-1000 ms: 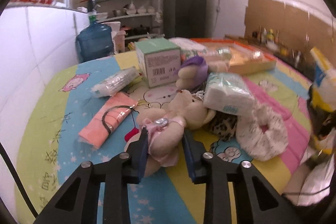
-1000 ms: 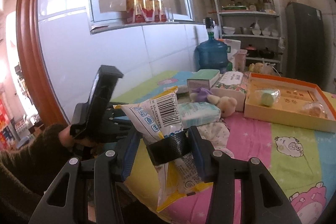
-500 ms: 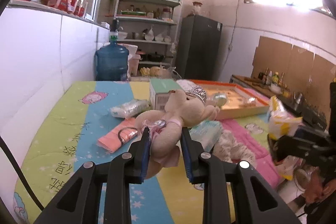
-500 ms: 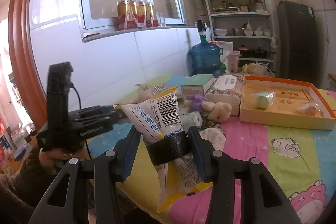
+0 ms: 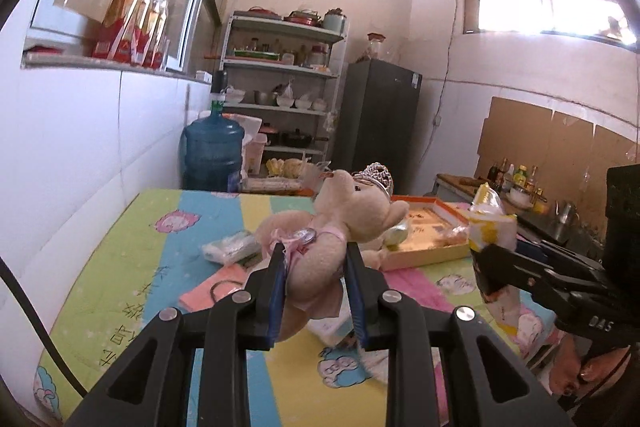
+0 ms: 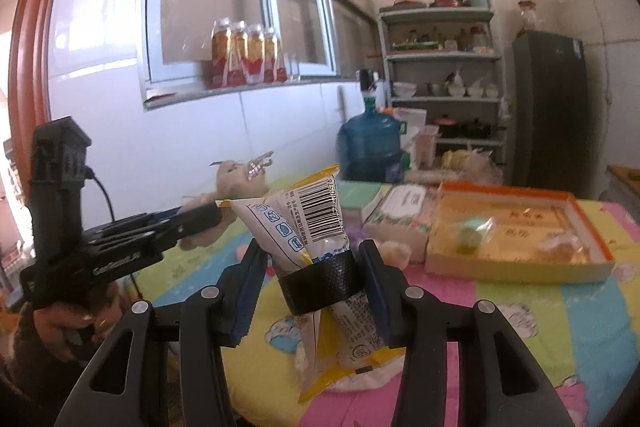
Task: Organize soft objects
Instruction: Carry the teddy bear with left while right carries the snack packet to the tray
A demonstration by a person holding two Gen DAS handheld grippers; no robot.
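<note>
A crowned plush bear [image 5: 340, 227] is clamped in the left gripper [image 5: 316, 291]; a snack packet [image 6: 316, 251] is pinched in the right gripper [image 6: 312, 287], jaws half-spread.

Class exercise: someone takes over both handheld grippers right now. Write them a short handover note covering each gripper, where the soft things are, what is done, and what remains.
Left gripper: shut on the teddy bear, held clear above the bed.
Right gripper: shut on the snack bag, also in the air.
Orange tray: on the bed; already holds a small green item and another wrapped item.
On the bed: tissue pack, pink pouch.
Done: both things picked up.
Left: set both down; the tray seems the likely place. Then the rest.
</note>
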